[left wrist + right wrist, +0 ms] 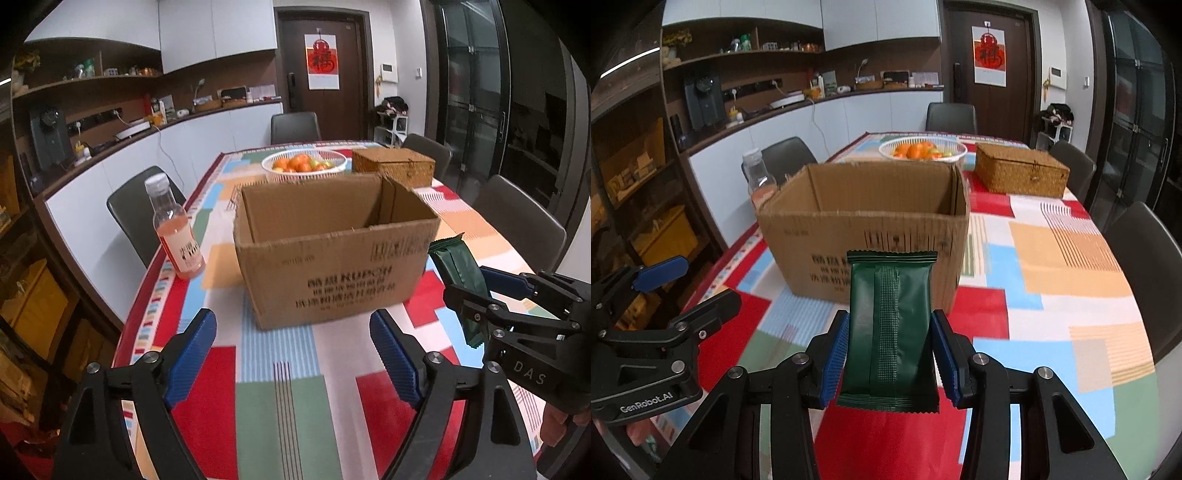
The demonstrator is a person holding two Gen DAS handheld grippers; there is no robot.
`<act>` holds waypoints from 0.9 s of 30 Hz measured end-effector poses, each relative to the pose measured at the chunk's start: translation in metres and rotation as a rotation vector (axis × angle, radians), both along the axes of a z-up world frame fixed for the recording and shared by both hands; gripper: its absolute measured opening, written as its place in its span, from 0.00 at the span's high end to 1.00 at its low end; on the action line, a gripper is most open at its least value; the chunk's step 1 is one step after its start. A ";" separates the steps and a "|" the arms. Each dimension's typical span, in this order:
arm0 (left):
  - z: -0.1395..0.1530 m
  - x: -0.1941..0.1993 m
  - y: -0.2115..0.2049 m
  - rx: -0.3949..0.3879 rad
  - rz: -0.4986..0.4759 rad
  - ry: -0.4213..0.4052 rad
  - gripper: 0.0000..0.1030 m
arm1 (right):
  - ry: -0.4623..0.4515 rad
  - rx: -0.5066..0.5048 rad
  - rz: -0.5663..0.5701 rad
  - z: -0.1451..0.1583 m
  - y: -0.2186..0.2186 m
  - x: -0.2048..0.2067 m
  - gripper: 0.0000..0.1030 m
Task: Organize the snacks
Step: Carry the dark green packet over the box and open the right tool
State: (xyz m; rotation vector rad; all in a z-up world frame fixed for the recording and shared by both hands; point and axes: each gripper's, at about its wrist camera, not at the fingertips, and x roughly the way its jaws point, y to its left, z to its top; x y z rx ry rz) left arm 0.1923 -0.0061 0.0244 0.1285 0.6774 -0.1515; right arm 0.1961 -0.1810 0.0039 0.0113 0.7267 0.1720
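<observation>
Right hand-held gripper (889,354): blue pads clamped on both sides of a dark green snack packet (889,325), held upright above the table (1071,266).
Cardboard box (864,229): open-topped, just behind the packet.
Left hand-held gripper (690,284): at the left edge, fingers apart.
Behind the box: white fruit basket (922,149), wicker box (1021,172), bottle (759,177).

Carton (864,225) floor hidden by its walls, bottle (759,177) mostly behind carton, carton print blurred

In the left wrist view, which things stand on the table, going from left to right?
Pink drink bottle → cardboard box → green snack packet, held above the table by the right gripper. The fruit basket and wicker box lie behind the carton.
</observation>
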 end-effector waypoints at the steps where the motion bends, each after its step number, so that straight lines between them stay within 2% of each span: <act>1: 0.002 0.002 0.001 -0.001 0.003 -0.006 0.16 | -0.009 -0.001 0.002 0.003 0.001 0.004 0.56; 9: 0.018 0.022 0.004 -0.010 0.021 -0.045 0.08 | -0.057 0.001 -0.003 0.021 0.002 0.025 0.56; 11: 0.022 0.029 0.005 -0.011 0.030 -0.052 0.02 | -0.067 0.000 -0.001 0.025 0.003 0.030 0.56; 27: 0.041 0.088 0.014 -0.006 0.079 -0.068 0.00 | -0.086 -0.017 -0.014 0.045 0.008 0.092 0.56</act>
